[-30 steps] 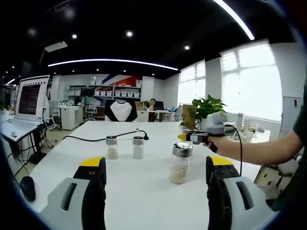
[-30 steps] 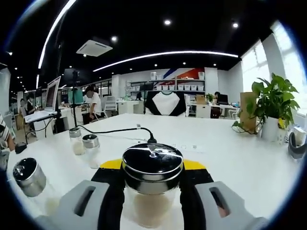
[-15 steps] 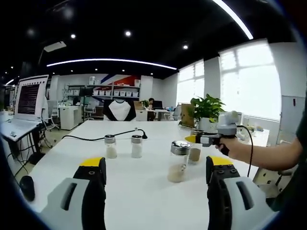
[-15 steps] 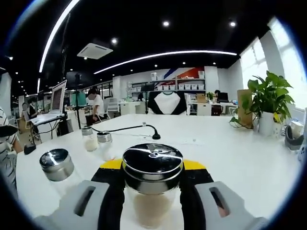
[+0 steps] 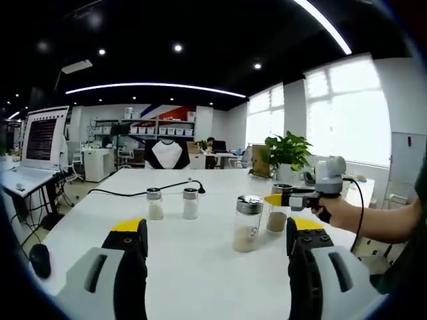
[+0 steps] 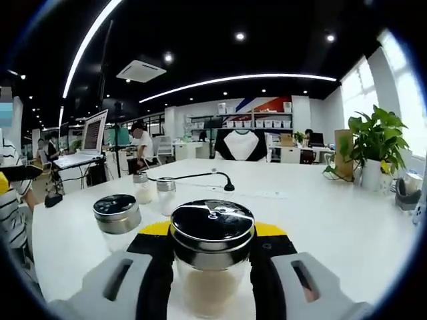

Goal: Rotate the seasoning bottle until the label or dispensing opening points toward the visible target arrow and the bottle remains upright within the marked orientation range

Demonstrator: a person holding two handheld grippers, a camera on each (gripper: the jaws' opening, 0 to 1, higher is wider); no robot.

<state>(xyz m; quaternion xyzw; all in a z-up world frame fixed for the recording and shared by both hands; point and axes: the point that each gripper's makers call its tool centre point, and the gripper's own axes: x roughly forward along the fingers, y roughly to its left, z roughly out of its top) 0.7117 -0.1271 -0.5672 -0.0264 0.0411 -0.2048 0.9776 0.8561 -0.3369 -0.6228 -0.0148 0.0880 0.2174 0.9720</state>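
A glass seasoning bottle point(image 6: 211, 267) with a shiny metal lid and pale powder inside sits between the jaws of my right gripper point(image 6: 211, 235), which is shut on it. In the left gripper view the right gripper point(image 5: 288, 199) holds that bottle point(image 5: 277, 217) upright, low over the white table, just right of a second metal-lidded bottle point(image 5: 247, 224). That second bottle point(image 6: 117, 218) stands free on the table. My left gripper point(image 5: 215, 227) is open near the table's front, with nothing between its fingers. I see no arrow mark.
Two small shakers point(image 5: 155, 204) point(image 5: 191, 203) stand side by side further back, and a black cable point(image 5: 140, 192) runs behind them. A potted plant point(image 6: 375, 143) and a laptop point(image 5: 40, 143) flank the table point(image 5: 200, 267). A person's arm point(image 5: 380, 217) reaches in from the right.
The right gripper has carried its bottle rightward and lower, from behind the standing bottle to its right side. The right gripper view has swung, bringing the standing bottle closer to its centre.
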